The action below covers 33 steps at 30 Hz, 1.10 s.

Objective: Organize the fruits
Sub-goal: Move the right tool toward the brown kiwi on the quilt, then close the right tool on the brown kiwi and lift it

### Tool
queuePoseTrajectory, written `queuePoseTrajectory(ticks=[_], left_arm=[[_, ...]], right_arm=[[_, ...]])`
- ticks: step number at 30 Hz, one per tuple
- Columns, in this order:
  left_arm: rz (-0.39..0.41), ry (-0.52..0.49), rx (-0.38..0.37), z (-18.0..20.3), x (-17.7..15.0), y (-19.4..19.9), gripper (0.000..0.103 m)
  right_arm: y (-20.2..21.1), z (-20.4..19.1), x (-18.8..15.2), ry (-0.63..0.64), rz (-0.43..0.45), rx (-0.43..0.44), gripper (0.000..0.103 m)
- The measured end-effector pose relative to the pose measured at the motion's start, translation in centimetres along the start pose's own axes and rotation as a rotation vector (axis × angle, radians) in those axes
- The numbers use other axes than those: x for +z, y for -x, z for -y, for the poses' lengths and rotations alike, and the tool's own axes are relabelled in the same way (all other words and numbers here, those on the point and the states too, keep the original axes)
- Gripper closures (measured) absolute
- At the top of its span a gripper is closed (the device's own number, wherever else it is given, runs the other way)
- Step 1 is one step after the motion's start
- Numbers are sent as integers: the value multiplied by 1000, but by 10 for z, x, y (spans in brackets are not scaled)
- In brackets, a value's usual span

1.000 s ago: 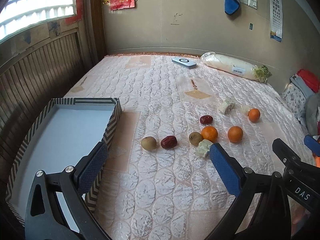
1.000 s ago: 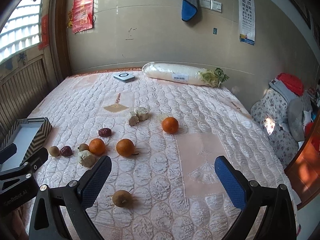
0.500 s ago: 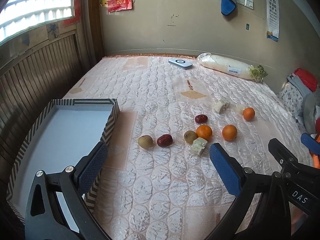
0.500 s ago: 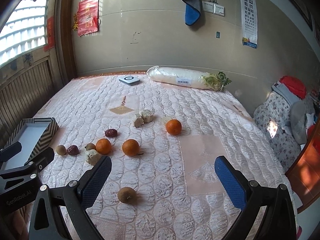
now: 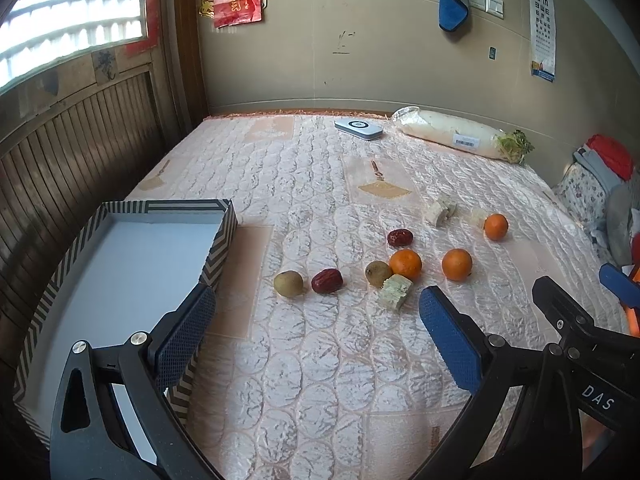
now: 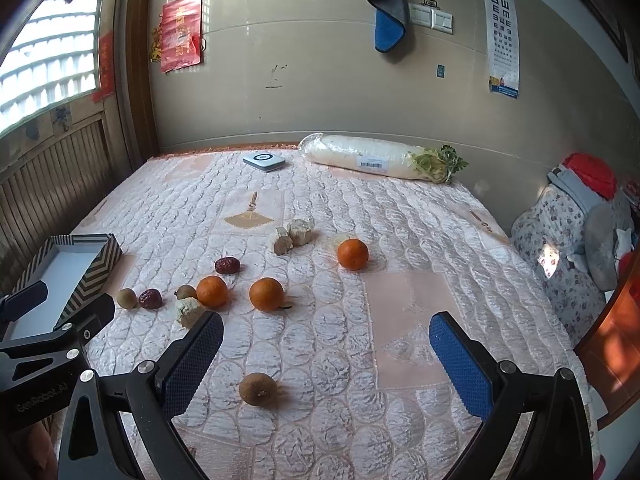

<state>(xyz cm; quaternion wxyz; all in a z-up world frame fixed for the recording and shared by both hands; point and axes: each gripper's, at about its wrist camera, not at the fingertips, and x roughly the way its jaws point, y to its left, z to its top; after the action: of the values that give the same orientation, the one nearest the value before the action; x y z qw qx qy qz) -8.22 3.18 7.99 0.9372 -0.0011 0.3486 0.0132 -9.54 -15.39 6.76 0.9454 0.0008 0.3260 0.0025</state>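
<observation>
Since nothing is gathered yet, I hold both the left gripper (image 5: 316,332) and right gripper (image 6: 326,354) spread wide and empty. The tray (image 5: 224,216) waits at 9 o'clock, and 3 oranges (image 6: 266,294) lie toward 12.

A bed (image 6: 400,320) with a pink quilted cover carries everything. At its left edge lies a zigzag-rimmed tray (image 5: 224,236); mid-bed lie three oranges (image 6: 266,294), two red dates (image 5: 327,281), brownish round fruits (image 5: 288,283) and pale chunks (image 5: 395,291), one brown fruit (image 6: 257,389) lying apart nearer the camera. By the far wall lie a wrapped white radish (image 6: 372,158) and a small white device (image 6: 264,161).
</observation>
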Motion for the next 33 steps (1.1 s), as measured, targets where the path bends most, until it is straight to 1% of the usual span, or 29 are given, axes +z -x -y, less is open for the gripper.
queuePoseTrajectory(ticks=[9, 14, 19, 21, 22, 24, 28, 30, 33], left_arm=[[-4, -3, -7, 2, -2, -2, 0], [-11, 11, -12, -2, -2, -4, 0], [-43, 33, -33, -7, -3, -10, 0], [-38, 25, -29, -7, -3, -10, 0], [-35, 18, -25, -7, -3, -10, 1], [-33, 10, -29, -7, -2, -10, 1], [-32, -5, -15, -9, 1, -12, 1], [-40, -7, -17, -11, 1, -14, 1], [-59, -8, -12, -13, 0, -19, 1]], right_arm=[[-1, 1, -1, -4, -1, 10, 0], [-1, 3, -2, -2, 2, 19, 3], [-5, 7, -4, 5, -24, 58, 21], [-9, 10, -6, 9, -43, 79, 34], [-11, 11, -7, 10, -52, 88, 37], [-14, 14, -10, 14, -73, 112, 47], [-20, 14, -18, 7, -128, 226, 48], [-23, 8, -24, 29, -154, 279, 48], [-28, -4, -33, 80, -183, 316, 49]])
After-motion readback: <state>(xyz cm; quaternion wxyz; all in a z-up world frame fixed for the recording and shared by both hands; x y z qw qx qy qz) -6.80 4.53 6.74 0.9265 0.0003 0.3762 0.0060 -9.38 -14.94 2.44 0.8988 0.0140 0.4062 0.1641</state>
